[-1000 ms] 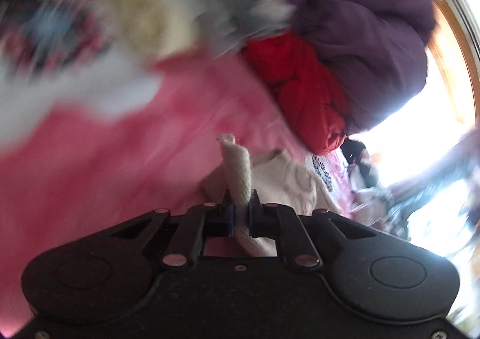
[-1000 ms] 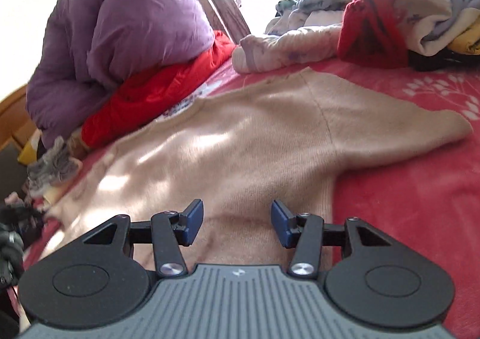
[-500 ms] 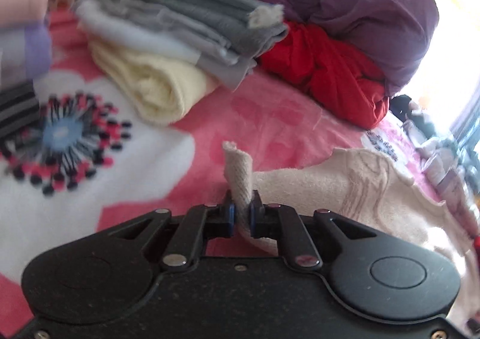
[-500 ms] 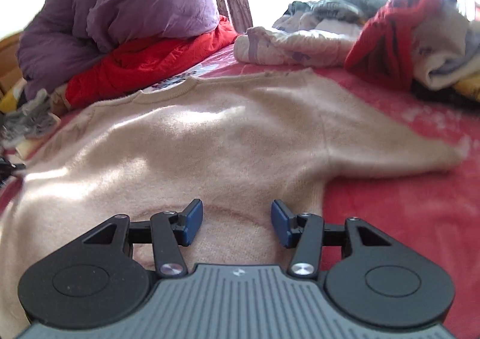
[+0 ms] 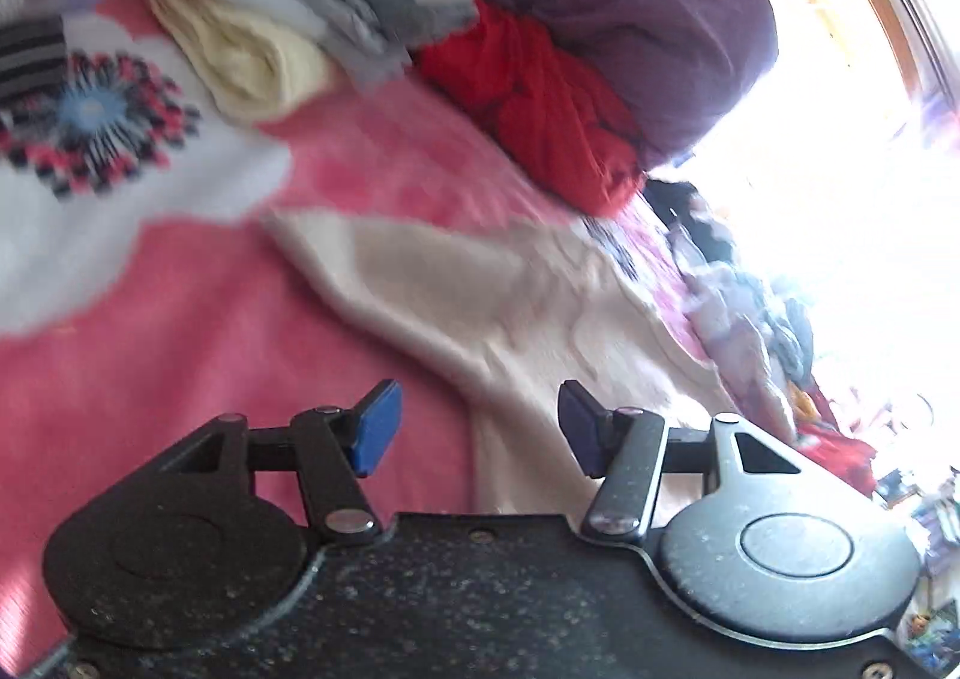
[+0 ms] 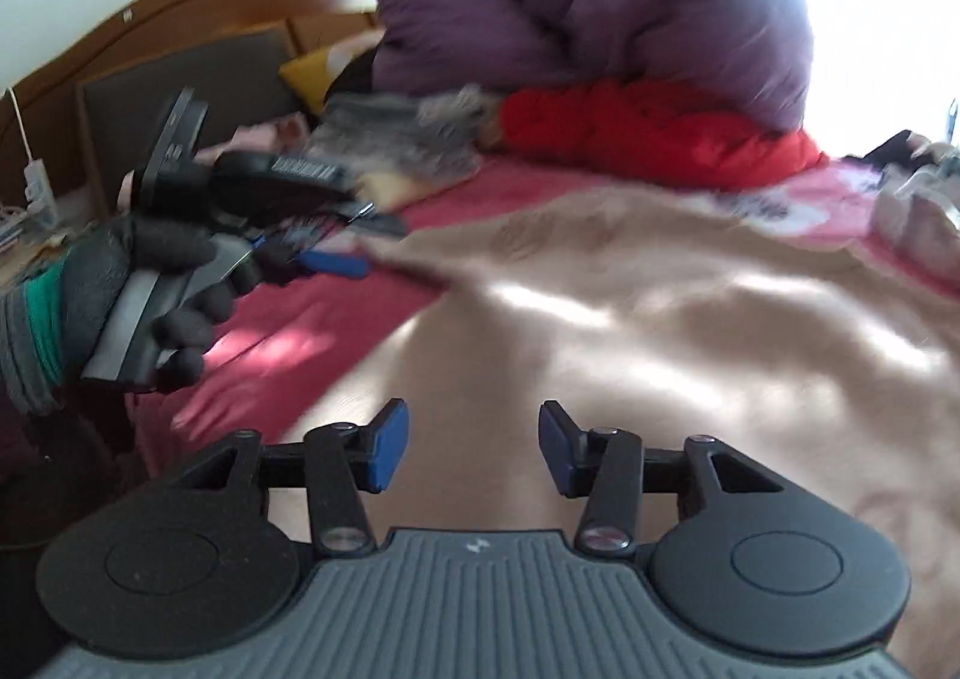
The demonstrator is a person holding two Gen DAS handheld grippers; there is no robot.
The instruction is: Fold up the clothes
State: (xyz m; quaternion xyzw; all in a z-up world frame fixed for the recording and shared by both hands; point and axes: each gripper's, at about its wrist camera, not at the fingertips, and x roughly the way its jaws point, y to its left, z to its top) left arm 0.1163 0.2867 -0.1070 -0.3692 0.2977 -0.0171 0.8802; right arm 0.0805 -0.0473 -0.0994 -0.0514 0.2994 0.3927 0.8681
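Blue pads on the left gripper [image 5: 477, 427] stand wide apart w/ nothing between them; they hang just over the edge of the beige sweater [image 5: 510, 295], where pink bedspread [image 5: 210, 331] meets knit. Right gripper [image 6: 474, 448] likewise spread, empty, low over the sweater's body [image 6: 630, 331].

Sweater lies flat on the bed, face-side can't tell. In left wrist view one sleeve [image 5: 372, 265] runs up-left from the body, cuff end pointing toward the folded stack; sleeve's long axis is diagonal, lower-right to upper-left. In right wrist view the body spreads wide across the frame, the far edge toward the red garment [image 6: 648, 138], patches of sun on the knit. Same sleeve tapers off to the left there, toward the left gripper [image 6: 324, 253], seen from outside & held by a dark-gloved hand [image 6: 144, 295]. Motion blur; can't tell if that gripper touches the sleeve tip.

Beyond the sleeve: folded stack [image 5: 288, 6] of grey, pale blue & cream pieces, on the bedspread's white flower print. Right of it the red garment [image 5: 540, 96], tucked under a big purple puffy coat [image 5: 648, 0]. More loose clothes [image 5: 750, 319] lie along the sweater's far side, washed out by window glare. Wooden headboard [image 6: 180, 12] behind, upper left in right wrist view.
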